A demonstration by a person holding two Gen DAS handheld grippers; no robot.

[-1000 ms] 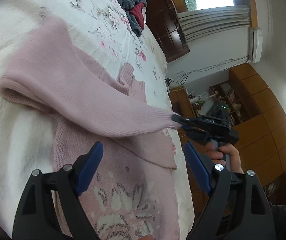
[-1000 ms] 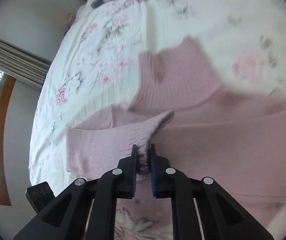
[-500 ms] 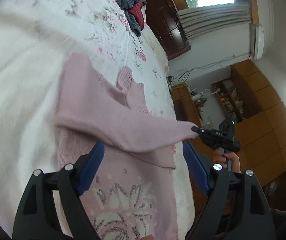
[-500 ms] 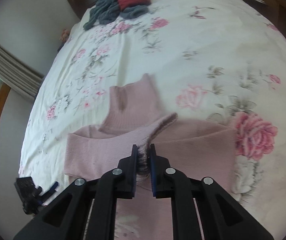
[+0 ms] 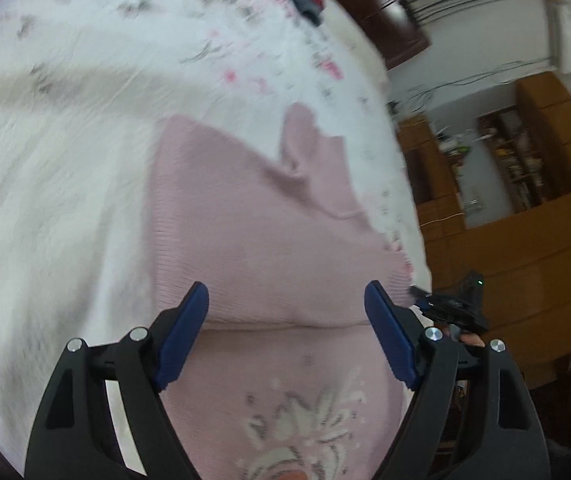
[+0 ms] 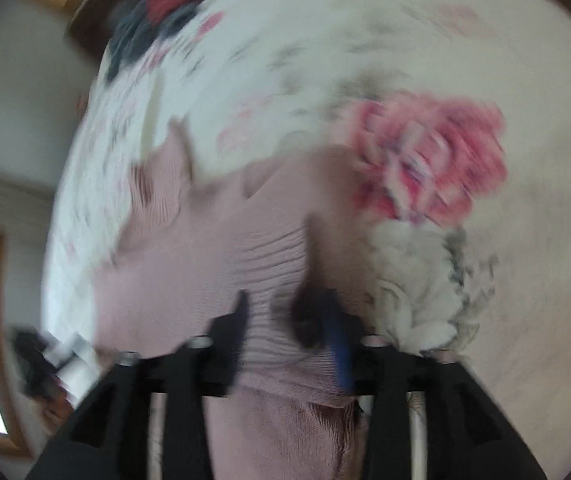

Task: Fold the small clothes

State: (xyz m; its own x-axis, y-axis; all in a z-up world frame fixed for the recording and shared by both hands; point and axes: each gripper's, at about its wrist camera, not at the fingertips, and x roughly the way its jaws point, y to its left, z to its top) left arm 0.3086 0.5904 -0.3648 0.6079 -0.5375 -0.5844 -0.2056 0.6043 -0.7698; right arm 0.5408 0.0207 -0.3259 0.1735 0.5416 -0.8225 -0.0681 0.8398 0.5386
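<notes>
Pink ribbed knit fills the middle of both views: the sweater (image 5: 269, 240) lies flat on the floral bed (image 5: 65, 168), collar toward the upper centre of the frame, patterned chest toward the lower edge. One sleeve (image 5: 285, 280) lies folded across the body, its long axis running left to right just above the left tongs (image 5: 287, 336). Those tongs hang wide apart over the chest, gripping nothing, squarely above the fold line, so they look nearer to the next crease. The right tongs (image 6: 285, 312) sit low over the cuff end; their blades appear parted, with knit between them. Only the left view shows the sleeve's full lie and the other tool at centre right. The blurred right view adds a rumpled white cloth (image 6: 417, 280) beside the sweater.
</notes>
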